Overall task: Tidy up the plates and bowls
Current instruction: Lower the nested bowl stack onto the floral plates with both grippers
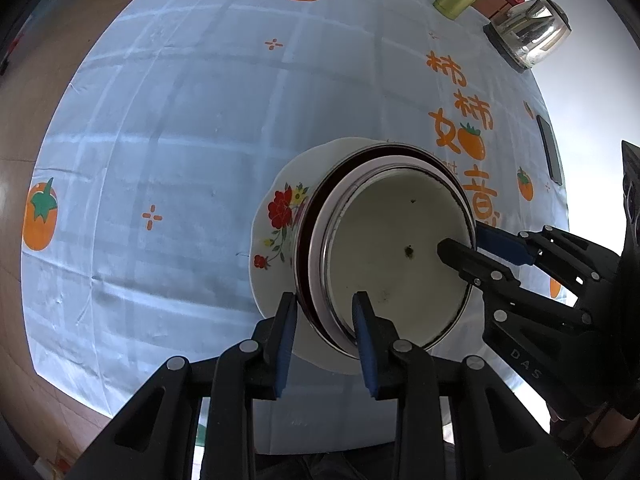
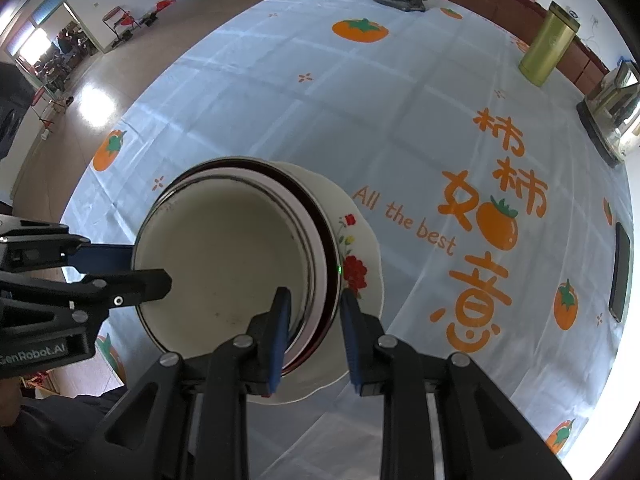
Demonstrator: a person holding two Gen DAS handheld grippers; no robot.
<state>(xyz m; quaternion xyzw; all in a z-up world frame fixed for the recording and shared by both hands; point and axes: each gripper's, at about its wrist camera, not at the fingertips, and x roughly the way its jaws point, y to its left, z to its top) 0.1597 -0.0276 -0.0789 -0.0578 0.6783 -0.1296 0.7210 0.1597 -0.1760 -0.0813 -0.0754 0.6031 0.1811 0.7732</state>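
Stack: nested bowls [image 1: 396,256] sit on a flowered plate [image 1: 280,216], near the front edge of the bench [image 1: 160,120].
Left claw [image 1: 326,320]: fingers straddle the near rim of the bowls, set apart; contact cannot be confirmed.
Right claw [image 2: 314,320]: fingers apart astride the opposite rim, one inside the bowl, one outside.
Risk: uneven lift tilts the stack; the bowls slide off the plate.
Risk: a thin rim grip may slip.
Risk: the plate may be dragged toward the bench edge.

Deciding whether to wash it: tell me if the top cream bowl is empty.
Nearly empty: the cream metal-rimmed bowl holds no food or liquid, only a few dark specks on its floor.
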